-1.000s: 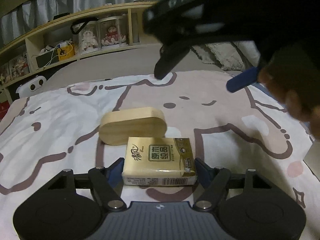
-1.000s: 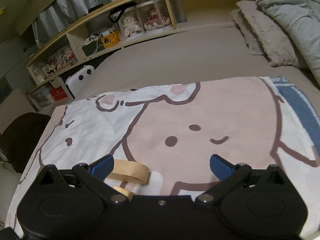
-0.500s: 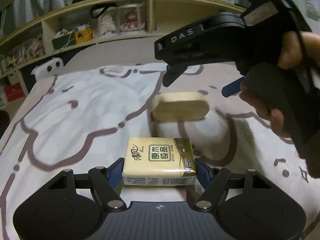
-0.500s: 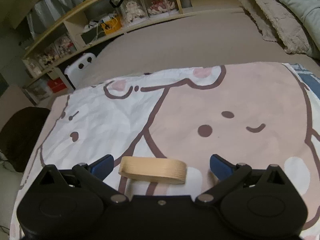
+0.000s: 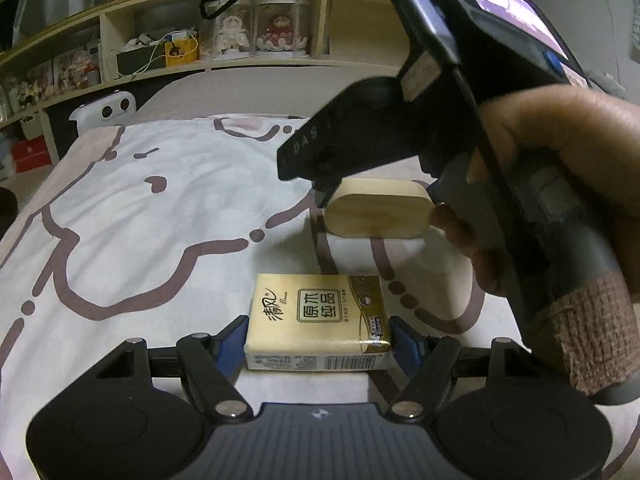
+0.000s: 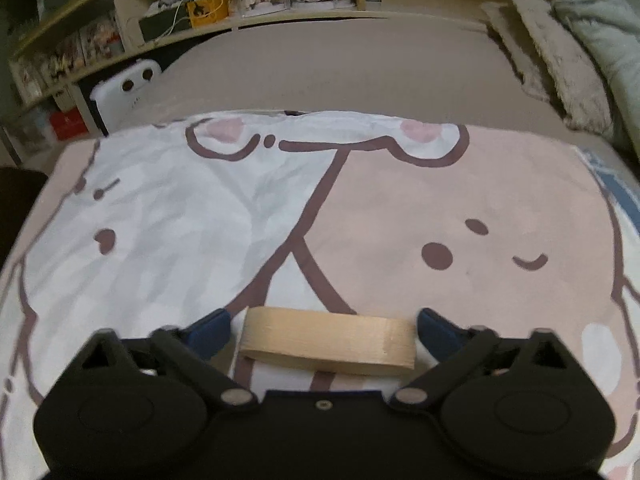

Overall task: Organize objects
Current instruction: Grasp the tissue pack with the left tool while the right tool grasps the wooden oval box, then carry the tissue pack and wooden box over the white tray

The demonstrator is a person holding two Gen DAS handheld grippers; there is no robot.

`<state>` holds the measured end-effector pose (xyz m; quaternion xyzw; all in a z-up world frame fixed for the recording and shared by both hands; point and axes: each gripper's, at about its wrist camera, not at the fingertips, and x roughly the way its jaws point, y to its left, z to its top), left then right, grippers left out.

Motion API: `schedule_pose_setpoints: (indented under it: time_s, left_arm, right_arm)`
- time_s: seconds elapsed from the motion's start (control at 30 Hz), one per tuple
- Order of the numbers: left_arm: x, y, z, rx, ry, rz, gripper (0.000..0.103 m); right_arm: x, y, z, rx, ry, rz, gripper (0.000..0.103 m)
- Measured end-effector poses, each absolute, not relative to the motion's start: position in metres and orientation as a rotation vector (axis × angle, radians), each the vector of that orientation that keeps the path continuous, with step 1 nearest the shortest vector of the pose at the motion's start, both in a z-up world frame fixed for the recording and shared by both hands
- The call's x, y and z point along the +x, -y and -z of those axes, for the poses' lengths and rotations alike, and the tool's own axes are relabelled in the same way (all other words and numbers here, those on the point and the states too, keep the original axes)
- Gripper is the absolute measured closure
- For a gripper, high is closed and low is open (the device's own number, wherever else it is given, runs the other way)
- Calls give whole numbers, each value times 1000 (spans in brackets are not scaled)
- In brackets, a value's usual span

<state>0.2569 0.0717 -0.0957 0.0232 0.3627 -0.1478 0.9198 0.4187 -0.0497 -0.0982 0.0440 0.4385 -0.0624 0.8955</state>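
Note:
My left gripper (image 5: pixel 318 344) is shut on a yellow tissue pack (image 5: pixel 318 322), held just above the cartoon bed sheet (image 5: pixel 160 208). An oval wooden box (image 5: pixel 376 210) lies on the sheet beyond the pack. My right gripper (image 6: pixel 324 326) is open, its blue pads on either side of the wooden box (image 6: pixel 326 338) with small gaps. In the left wrist view the right gripper's black body and the hand holding it (image 5: pixel 500 152) hang over the box.
A wooden shelf (image 6: pixel 280 12) with dolls in clear cases and clutter runs along the far side of the bed. A white device (image 6: pixel 126 90) stands by the bed's far left corner. Pillows and a blanket (image 6: pixel 568 60) lie at the right.
My right gripper has come down and forward until its open fingers straddle the wooden box. My left gripper has swung left with the tissue pack still in it.

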Motion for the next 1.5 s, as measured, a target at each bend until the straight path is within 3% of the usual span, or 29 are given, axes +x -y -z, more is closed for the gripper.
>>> schedule_pose_setpoints:
  time_s: [0.3,0.7,1.5]
  left_arm:
    - [256,-78,86,7,-756,275,30]
    - [229,-77,35,-9,-713,239,30]
    - [117,-22,-38,-25,-678,293,30]
  right_arm:
    - [395,59,86,85,-883,83,10]
    - [327,91,32,103,-811,35,10]
    - [148,188,-42,98,-716,12,10]
